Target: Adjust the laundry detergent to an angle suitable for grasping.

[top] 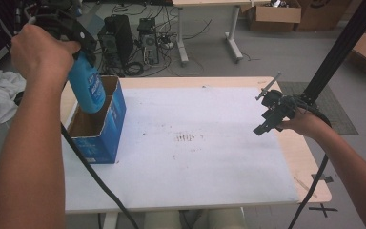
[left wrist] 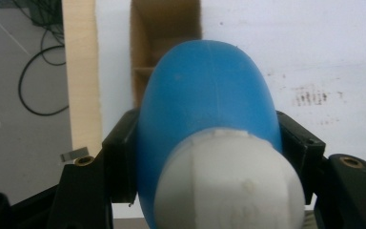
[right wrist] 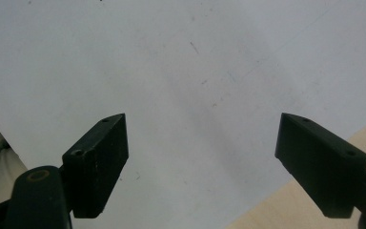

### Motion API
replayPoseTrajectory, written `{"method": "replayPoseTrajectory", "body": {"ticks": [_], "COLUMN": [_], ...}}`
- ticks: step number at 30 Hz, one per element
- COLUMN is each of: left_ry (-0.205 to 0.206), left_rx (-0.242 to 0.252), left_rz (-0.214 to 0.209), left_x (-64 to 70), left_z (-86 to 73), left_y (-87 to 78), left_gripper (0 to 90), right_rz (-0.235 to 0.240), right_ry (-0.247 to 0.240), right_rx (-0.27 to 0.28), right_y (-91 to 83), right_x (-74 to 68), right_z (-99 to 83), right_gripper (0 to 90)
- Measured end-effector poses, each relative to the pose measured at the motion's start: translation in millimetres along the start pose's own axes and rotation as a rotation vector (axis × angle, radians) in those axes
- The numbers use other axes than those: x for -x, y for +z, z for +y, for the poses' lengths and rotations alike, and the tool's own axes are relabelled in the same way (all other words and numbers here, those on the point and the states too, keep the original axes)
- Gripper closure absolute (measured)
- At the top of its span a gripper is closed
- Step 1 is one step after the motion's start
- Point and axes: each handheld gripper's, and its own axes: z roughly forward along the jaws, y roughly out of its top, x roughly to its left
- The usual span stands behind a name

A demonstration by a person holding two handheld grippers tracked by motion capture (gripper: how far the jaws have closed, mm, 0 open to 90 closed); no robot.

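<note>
Landmark: we take the box [top: 97,125] as the reference; it stands open-topped on the left part of the table [top: 195,162], close to the left edge.

Right gripper [top: 269,116]: nearest to us, held above the table edge well to the right of the box. In the right gripper view its jaws stand wide apart with nothing between them, and below them we see bare white surface.

Stain [top: 187,138]: a small dark mark on the white surface, between the box and the right gripper.

Left gripper [left wrist: 205,157]: directly above the box, with its jaws clamped on the two sides of the bottle.

Bottle [top: 86,87]: blue with a white cap [left wrist: 228,183], held cap upward. Its lower end is at the box opening, near the inner right wall; whether it touches the wall we cannot tell.

Box inside: in the left gripper view we see brown cardboard and what looks like a divider.

Risk one: we think the bottle may catch on the rim or the divider if it goes down off centre, and this could push or tip the light box.

Risk two: the body is round and smooth, so it may slip or turn in the jaws.

Far: floor with cables, computers and cardboard boxes behind the table.
</note>
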Motion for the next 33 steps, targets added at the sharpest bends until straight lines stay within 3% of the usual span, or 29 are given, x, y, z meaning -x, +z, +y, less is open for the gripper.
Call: {"method": "replayPoseTrajectory", "body": {"ticks": [8,13,21,22,27,33], "left_ry": [-0.006,-0.009,-0.002,-0.005,0.005,0.013], "left_rx": [0.015,0.012,0.002,-0.001,-0.007,-0.011], "left_rz": [0.025,0.019,0.021,0.013,-0.004,0.004], "left_x": [-10.4,-14.7,-17.4,-18.4,-19.5,-20.5], "left_z": [-9.1,-14.2,-23.4,-25.5,-30.1,-37.4], "left_y": [20.6,35.3,75.8,85.9,105.8,139.2], "left_gripper": [38.1,38.1,38.1,38.1,38.1,38.1], "right_rz": [0.001,-0.002,-0.003,-0.002,-0.002,-0.001], "right_ry": [0.002,0.002,0.002,0.001,0.003,0.002], "right_rx": [0.004,0.002,0.001,0.002,0.003,-0.001], "right_y": [-0.1,-0.7,0.8,0.9,0.6,0.9], "right_x": [-0.9,-1.2,-3.0,-3.0,-2.7,-2.8], "right_z": [2.6,4.1,6.3,6.4,6.2,5.3], "right_gripper": [18.5,18.5,18.5,18.5,18.5,18.8]}}
